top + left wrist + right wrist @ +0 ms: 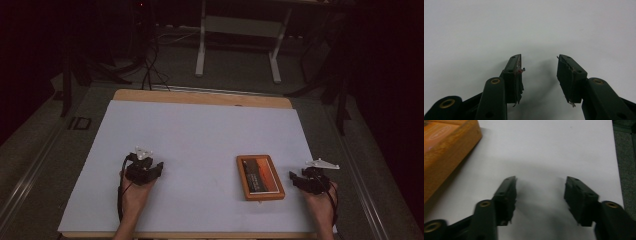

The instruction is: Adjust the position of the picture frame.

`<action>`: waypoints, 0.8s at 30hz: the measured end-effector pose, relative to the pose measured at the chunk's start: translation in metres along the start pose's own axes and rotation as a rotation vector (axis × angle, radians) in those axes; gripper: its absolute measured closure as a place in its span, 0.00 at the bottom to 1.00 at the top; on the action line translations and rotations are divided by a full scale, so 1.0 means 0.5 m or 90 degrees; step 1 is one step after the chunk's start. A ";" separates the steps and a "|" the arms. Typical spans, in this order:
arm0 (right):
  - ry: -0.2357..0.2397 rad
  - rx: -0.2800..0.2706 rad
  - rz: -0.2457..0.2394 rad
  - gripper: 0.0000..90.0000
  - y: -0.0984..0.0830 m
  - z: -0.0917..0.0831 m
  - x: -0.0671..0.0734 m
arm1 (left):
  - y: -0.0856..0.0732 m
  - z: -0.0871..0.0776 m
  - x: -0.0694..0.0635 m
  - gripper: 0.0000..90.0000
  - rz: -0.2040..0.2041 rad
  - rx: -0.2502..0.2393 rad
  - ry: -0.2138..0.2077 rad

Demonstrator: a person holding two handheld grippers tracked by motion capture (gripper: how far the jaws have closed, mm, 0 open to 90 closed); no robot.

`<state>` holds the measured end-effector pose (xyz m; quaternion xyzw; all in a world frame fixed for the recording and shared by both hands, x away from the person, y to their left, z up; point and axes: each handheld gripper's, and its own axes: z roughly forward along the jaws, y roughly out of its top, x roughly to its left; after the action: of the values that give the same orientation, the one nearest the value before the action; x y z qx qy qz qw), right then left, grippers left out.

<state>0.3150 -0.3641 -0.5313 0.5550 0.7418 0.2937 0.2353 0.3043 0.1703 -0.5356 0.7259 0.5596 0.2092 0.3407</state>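
Note:
A flat wooden box (260, 177) with a dark printed lid lies on the white table sheet (200, 135), right of centre; its orange-brown side (446, 152) fills the upper left corner of the right gripper view. My right gripper (296, 179) rests on the sheet just right of the box, apart from it, jaws open with only bare sheet between them (540, 192). My left gripper (156, 169) sits at the left front of the sheet, far from the box. Its jaws stand open over bare white surface (539, 72), holding nothing.
The sheet covers a wooden tabletop (200, 96) whose far strip shows. Beyond it stand a white table frame (237, 45) and cables (150, 65) on grey floor. The sheet's right edge (616, 165) lies close beside my right gripper.

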 end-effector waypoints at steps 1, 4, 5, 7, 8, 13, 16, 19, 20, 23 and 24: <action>0.000 0.000 0.000 0.52 0.000 0.000 0.000 | 0.001 -0.005 0.000 0.61 0.008 -0.004 -0.007; 0.015 -0.006 0.011 0.57 0.003 -0.005 0.000 | 0.001 -0.029 -0.005 0.65 0.033 -0.034 -0.020; 0.015 -0.006 0.011 0.57 0.003 -0.005 0.000 | 0.001 -0.029 -0.005 0.67 0.033 -0.034 -0.020; 0.036 -0.021 0.018 0.67 0.008 -0.015 -0.001 | -0.003 -0.065 -0.013 0.73 0.078 -0.074 -0.005; 0.046 -0.026 0.015 0.77 0.012 -0.019 0.000 | -0.004 -0.075 -0.014 0.78 0.085 -0.079 0.002; 0.072 -0.043 0.015 1.00 0.039 -0.027 0.004 | -0.011 -0.103 -0.002 0.99 0.097 -0.088 0.003; 0.079 -0.037 0.006 1.00 0.062 -0.027 0.011 | -0.018 -0.103 0.006 0.99 0.102 -0.079 0.002; 0.079 -0.027 -0.016 1.00 0.083 -0.022 0.023 | -0.024 -0.101 0.011 0.97 0.099 -0.075 0.009; 0.078 -0.023 -0.025 1.00 0.089 -0.019 0.028 | -0.026 -0.101 0.012 0.92 0.097 -0.074 0.014; 0.078 -0.012 -0.039 1.00 0.099 -0.012 0.036 | -0.028 -0.097 0.016 0.83 0.089 -0.071 0.023; 0.089 0.024 -0.062 1.00 0.111 0.004 0.048 | -0.030 -0.092 0.020 0.79 0.077 -0.070 0.026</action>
<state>0.3478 -0.3289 -0.4949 0.5008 0.7878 0.3060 0.1867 0.2658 0.1940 -0.5161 0.7343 0.5091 0.2749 0.3552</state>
